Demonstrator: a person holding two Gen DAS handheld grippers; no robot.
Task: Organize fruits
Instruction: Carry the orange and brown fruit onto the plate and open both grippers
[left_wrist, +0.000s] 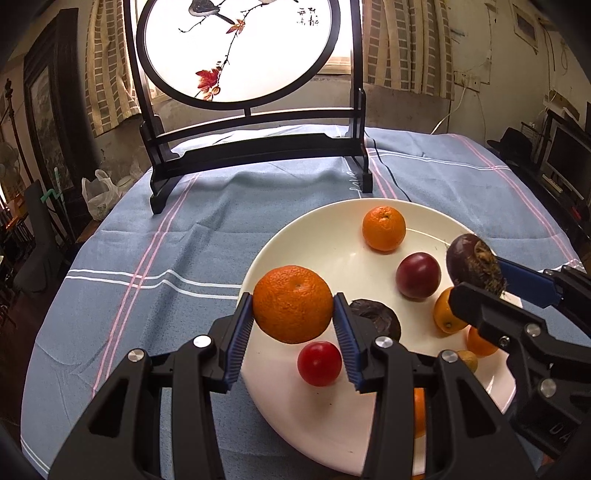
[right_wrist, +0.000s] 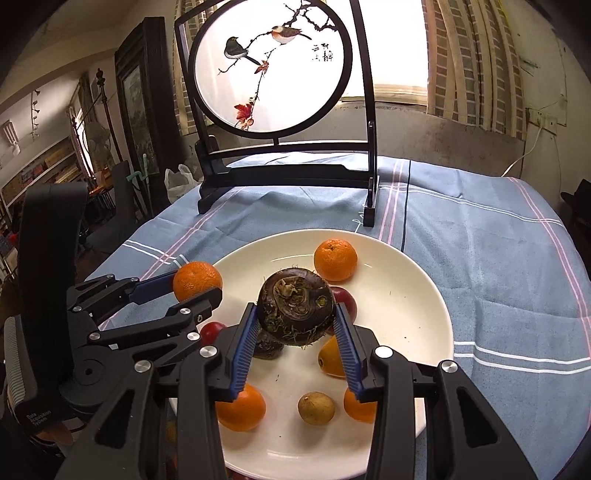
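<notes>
While both grippers hang over the plate, each with a fruit between its pads, the scene reads as follows.

Table: round top under a blue cloth with white and pink stripes (left_wrist: 192, 229); a dark wooden stand with a round, backlit bird-and-branch panel (left_wrist: 236, 48) stands at its far edge.

Plate: wide, shallow white ceramic dish (right_wrist: 406, 314) lying on the cloth near the table's near edge, in front of the stand.

Left gripper (left_wrist: 293, 306): black frame with blue ribbed pads; jaws narrowed onto a large dimpled orange mandarin (left_wrist: 291, 302), pads pressing on both its sides, the fruit held clear above the plate's left rim.

Right gripper (right_wrist: 297, 314): same build; jaws narrowed onto a dark brown, rough, fibrous round fruit (right_wrist: 295, 310), held in the air above the middle of the plate.

Fruit lying in the plate, right wrist view: a smaller orange mandarin (right_wrist: 335, 259) towards the far rim; a dark red plum-like fruit (right_wrist: 345, 299) partly hidden behind the held brown fruit; three orange citrus fruits (right_wrist: 242, 408) towards the near rim; a small tan round fruit (right_wrist: 316, 408) among them.

Left wrist view adds: a small glossy red round fruit (left_wrist: 319, 363) near the left rim; a dark wrinkled purple fruit (left_wrist: 380, 317) just beside it.
</notes>
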